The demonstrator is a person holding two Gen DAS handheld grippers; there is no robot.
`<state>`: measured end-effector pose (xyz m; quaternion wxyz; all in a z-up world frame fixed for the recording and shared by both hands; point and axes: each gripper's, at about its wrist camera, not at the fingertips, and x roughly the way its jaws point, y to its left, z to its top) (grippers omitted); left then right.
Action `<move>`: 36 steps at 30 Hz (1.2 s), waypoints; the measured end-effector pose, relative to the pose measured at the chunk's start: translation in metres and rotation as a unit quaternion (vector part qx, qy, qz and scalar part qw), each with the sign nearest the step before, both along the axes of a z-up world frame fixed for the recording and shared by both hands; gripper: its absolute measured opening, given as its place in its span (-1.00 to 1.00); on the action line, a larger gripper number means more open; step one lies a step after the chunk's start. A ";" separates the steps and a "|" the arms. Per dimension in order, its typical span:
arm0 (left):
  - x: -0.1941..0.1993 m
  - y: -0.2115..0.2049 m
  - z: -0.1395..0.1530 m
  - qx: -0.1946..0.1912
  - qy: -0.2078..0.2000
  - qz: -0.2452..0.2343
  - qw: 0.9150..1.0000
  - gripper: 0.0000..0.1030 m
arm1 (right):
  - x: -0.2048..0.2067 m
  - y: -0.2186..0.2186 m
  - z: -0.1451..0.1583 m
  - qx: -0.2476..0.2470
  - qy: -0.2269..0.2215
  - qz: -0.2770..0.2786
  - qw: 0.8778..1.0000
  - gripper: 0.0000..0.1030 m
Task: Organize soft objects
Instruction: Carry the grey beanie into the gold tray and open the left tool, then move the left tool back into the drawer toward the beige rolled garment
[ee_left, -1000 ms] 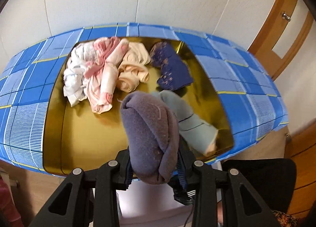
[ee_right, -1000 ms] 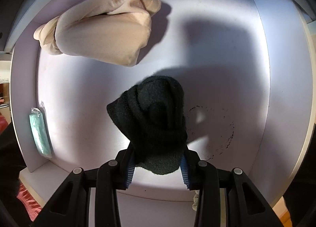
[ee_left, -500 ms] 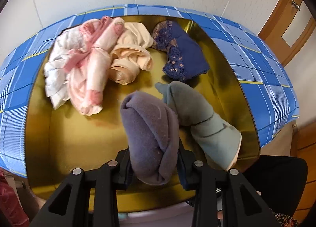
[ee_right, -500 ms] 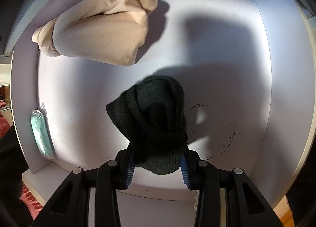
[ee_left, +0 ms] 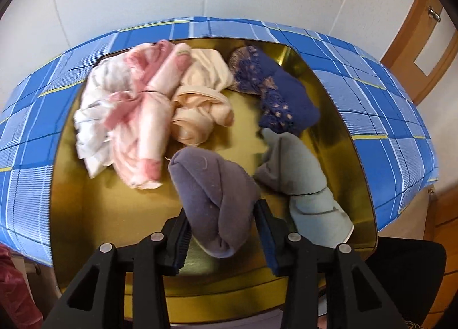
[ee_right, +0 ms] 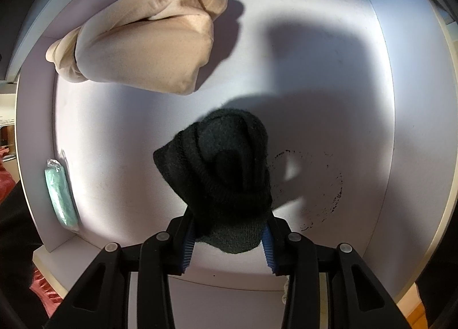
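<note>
Left gripper [ee_left: 221, 229]: jaws opening, purple sock [ee_left: 214, 200] between them and only just clear of the blue pads; angled steeply down over the gold box [ee_left: 71, 208], which fits a drop-off.
Purple sock: rolled into a bundle, over the box's near middle, just beside the teal sock [ee_left: 303, 186]; rolled so as to stay compact.
Gold box: sits on a blue plaid cloth [ee_left: 386, 117]; far edge lined with a pink-and-white bundle [ee_left: 128, 117] at the far left corner, a peach roll [ee_left: 200, 105] in the middle, a navy lace piece [ee_left: 280, 100] toward the far right.
Teal sock: along the box's right edge, near side; judged to start a second row.
Right gripper [ee_right: 229, 240]: pinching a rolled black sock [ee_right: 223, 174], pads pressing its base, pointing almost straight down.
White bin [ee_right: 372, 100]: under the black sock; beige bundle [ee_right: 148, 51] at its far left corner, a teal packet [ee_right: 60, 194] against the left wall.
Black sock: over the bin's near middle, apparently bound for it; contact with the floor not discernible.
Sorting: seemingly two containers, one per hand.
</note>
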<state>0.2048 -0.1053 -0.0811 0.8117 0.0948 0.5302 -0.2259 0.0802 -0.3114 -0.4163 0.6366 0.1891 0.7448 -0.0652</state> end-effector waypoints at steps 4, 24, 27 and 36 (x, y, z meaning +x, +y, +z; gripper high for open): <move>-0.002 0.013 0.005 0.004 -0.011 0.010 1.000 -0.17 | 0.000 0.001 -0.001 0.000 0.000 0.001 1.000 -0.21; 0.002 -0.003 0.003 0.027 -0.018 -0.001 0.999 -0.14 | -0.001 0.002 -0.006 0.004 0.002 -0.003 1.000 -0.20; 0.001 0.001 0.017 0.037 -0.043 0.000 0.998 -0.10 | 0.000 0.000 -0.007 0.003 0.002 -0.001 1.000 -0.20; -0.007 0.031 0.060 -0.008 -0.106 0.027 0.994 -0.10 | -0.002 0.003 -0.006 0.001 0.001 0.001 1.000 -0.20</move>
